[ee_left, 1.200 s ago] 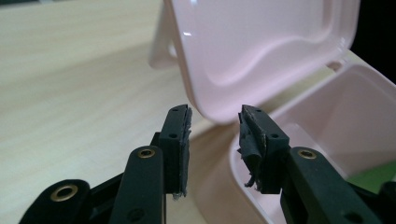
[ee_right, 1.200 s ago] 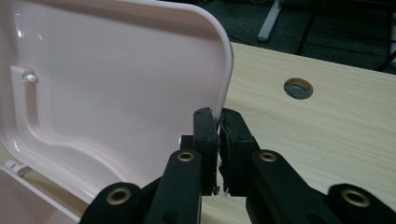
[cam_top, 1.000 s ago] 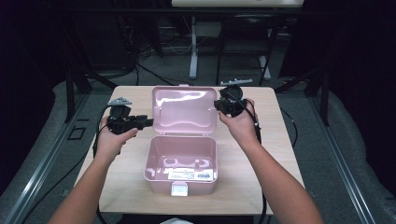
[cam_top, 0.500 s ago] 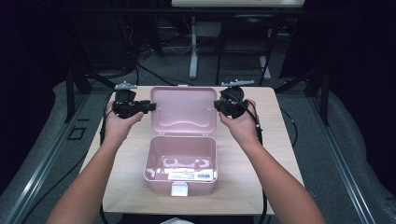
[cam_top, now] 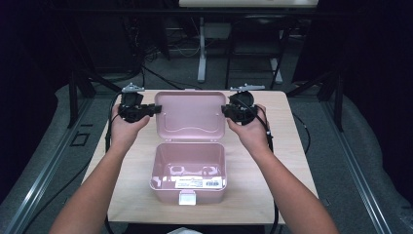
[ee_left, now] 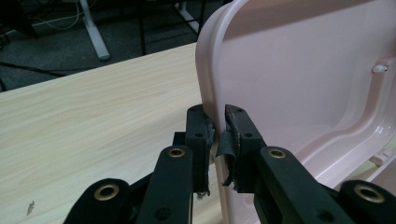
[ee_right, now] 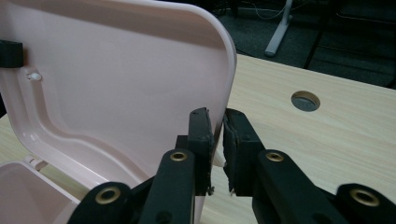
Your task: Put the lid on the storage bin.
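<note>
A pink plastic box (cam_top: 157, 168) stands in the middle of the wooden table, its lid (cam_top: 192, 117) raised upright behind it. My left gripper (cam_top: 155, 110) is at the lid's left edge. In the left gripper view the gripper (ee_left: 217, 115) is shut on the lid (ee_left: 303, 70), whose rim runs between the two jaws. My right gripper (cam_top: 225, 110) is at the lid's right edge. In the right gripper view the gripper (ee_right: 215, 117) is shut on that edge of the lid (ee_right: 116, 70), one jaw on each side.
The box has a white label (cam_top: 195, 183) and a latch (cam_top: 187, 197) on its front wall. A round cable hole (ee_right: 306, 101) sits in the tabletop (cam_top: 272, 161) to the right of the lid. Desk legs and cables lie on the dark floor beyond the table.
My left gripper has moved up and in from the box's left side to the lid's left edge and closed on it. The right gripper has stayed at the lid's right edge.
</note>
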`<state>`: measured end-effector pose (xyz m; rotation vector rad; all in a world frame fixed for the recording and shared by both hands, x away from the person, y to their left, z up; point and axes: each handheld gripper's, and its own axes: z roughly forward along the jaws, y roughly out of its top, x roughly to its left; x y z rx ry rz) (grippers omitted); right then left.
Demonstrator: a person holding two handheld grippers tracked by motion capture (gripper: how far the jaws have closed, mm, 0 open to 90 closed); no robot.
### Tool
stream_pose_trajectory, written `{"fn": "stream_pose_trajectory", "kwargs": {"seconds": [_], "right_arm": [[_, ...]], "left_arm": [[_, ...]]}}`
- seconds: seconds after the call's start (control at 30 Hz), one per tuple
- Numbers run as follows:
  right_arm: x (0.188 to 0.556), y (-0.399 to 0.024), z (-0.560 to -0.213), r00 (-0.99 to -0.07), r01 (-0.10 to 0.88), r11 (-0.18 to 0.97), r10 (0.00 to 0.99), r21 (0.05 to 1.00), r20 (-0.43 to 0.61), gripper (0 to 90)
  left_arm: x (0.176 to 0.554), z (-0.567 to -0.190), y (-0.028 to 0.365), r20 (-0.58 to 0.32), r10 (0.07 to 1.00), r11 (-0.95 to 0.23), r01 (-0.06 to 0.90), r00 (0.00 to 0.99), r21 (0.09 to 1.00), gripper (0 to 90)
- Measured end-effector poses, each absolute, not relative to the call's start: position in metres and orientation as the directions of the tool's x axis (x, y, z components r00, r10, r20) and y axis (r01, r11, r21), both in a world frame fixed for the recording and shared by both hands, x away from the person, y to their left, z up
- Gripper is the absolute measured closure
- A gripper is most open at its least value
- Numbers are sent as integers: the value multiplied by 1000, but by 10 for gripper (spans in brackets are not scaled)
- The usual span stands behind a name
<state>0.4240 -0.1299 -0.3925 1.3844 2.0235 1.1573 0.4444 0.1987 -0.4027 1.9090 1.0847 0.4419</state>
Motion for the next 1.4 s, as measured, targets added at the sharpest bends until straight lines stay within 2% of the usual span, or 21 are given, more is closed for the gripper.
{"fn": "stream_pose_trajectory", "kwargs": {"seconds": [0.6, 0.93, 1.27, 1.4], "right_arm": [[431, -129, -387, -410, 542, 146, 906, 828, 109, 833], [433, -127, -384, -409, 522, 128, 905, 843, 116, 838], [423, -126, -383, -422, 502, 127, 899, 856, 114, 824], [419, -126, -384, -428, 498, 137, 897, 856, 105, 811]], "left_arm": [[443, -395, 202, -135, 817, -205, 502, 560, 840, 817], [440, -391, 202, -110, 825, -210, 482, 555, 851, 814], [437, -390, 208, -134, 803, -206, 482, 580, 852, 810], [433, -391, 208, -111, 801, -225, 467, 589, 855, 812]]}}
